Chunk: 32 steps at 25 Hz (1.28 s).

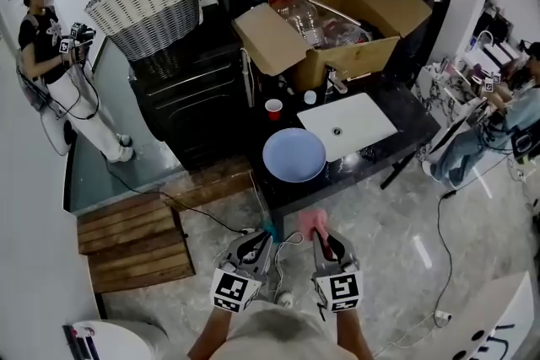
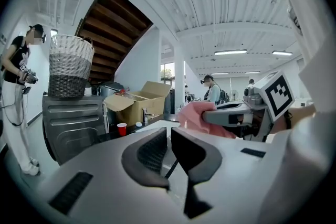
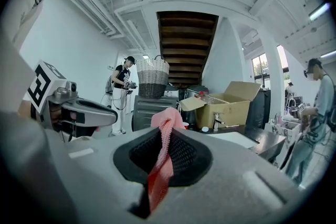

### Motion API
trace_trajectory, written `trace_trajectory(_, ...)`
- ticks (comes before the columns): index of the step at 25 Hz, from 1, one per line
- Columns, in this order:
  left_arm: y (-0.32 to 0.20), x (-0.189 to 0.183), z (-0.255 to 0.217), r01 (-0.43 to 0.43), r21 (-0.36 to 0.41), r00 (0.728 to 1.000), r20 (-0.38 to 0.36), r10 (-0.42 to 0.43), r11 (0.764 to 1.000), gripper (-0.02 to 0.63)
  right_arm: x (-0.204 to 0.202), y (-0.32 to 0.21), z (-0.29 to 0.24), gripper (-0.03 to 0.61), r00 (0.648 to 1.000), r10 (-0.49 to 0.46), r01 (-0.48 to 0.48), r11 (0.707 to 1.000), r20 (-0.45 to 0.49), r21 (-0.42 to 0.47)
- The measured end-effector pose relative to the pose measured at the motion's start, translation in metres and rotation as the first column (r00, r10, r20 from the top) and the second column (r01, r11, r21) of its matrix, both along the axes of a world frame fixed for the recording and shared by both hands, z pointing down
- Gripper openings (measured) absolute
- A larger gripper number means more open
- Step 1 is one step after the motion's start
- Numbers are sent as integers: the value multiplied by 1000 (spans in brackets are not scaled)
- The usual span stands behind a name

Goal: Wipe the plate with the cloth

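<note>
A light blue plate [image 1: 294,154] lies on the dark counter [image 1: 405,110], at its near edge beside a white sink [image 1: 348,124]. Both grippers hang side by side over the floor, short of the counter and pointing toward it. My right gripper [image 1: 317,233] is shut on a pink cloth [image 1: 312,220]. In the right gripper view the cloth [image 3: 167,117] runs up between the pads and bunches above the right gripper [image 3: 167,136]. My left gripper [image 1: 268,232] is shut with nothing in it; in its own view the left gripper [image 2: 169,135] has its jaws together, and the cloth [image 2: 193,113] shows to its right.
On the counter's far side stand an open cardboard box [image 1: 333,25] of bottles and a red cup [image 1: 273,108]. A wicker basket [image 1: 152,6] tops a dark cabinet [image 1: 190,97]. Wooden pallets [image 1: 135,240] and cables lie on the floor. One person [image 1: 51,55] stands far left, another [image 1: 498,114] sits right.
</note>
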<state>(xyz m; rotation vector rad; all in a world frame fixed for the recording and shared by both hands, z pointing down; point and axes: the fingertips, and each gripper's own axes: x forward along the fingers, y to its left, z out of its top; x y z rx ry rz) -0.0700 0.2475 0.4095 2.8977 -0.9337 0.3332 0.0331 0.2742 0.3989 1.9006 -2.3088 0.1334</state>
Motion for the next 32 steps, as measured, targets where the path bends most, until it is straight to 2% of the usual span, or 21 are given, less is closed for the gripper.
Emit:
trace_trajectory(2,-12,4,-1,-13,0,1000,-6,13,1000,28,3,-10,-1,25,1000,6,-6,1000,-13,16)
trace_trajectory(8,-50,10,2,-52,-9,999,-9,52,999,28,9,-44,10,25,998,59,-59,998,1,-38)
trace_trajectory(16,-117,5,15,-85,-26,996,7,85,996,28,13,-94,12,25,993,120,-121,991,-14,-57)
trace_trajectory(19,-138,11,7,-105,-25,994,-12,105,994,28,15,-112,12,25,990,141,-142,987,-17,-68)
trace_trajectory(32,-201,19,0,-195,-26,981,-25,194,980,28,14,-171,8,25,975,221,-222,972,-29,-79)
